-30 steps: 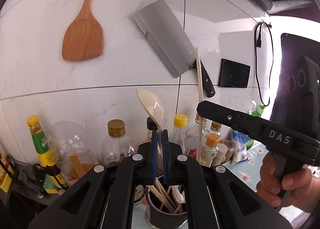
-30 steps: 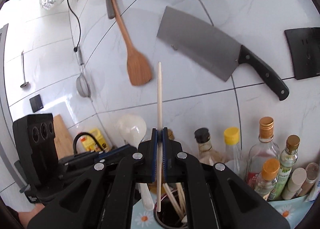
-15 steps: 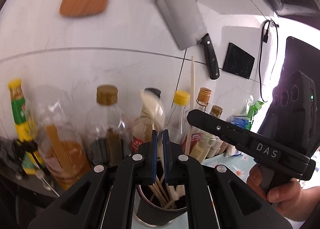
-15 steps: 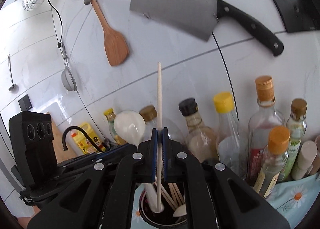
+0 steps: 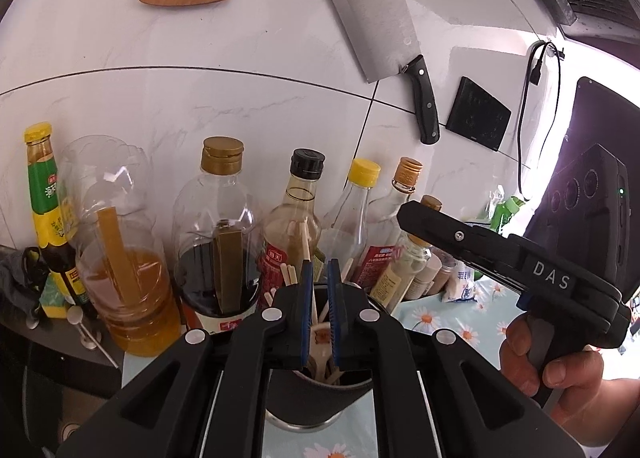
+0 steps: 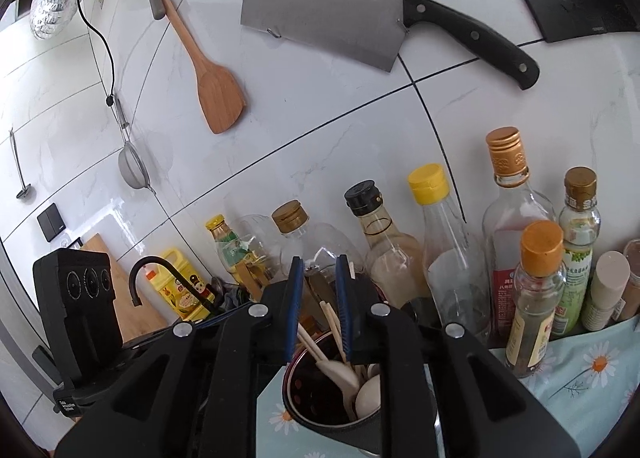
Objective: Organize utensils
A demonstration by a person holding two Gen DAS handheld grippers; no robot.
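Both grippers poised over the utensil cup (image 6: 320,410) at 6 o'clock in each wrist view. Left gripper (image 5: 318,310): jaws a narrow slit apart, pinching nothing visible. Right gripper (image 6: 318,310): jaws opening, only loose sticks between them, none pressed. Chopsticks (image 6: 332,318) and white spoon (image 6: 340,372) stand inside the cup, leaning on its rim. Judged handling: chopsticks light, stiff, slim, apt to roll; pinch mid-shaft. Spoon smooth, possibly slippery; take its handle. Bottles (image 6: 504,226) crowd from 12 to 3 o'clock.
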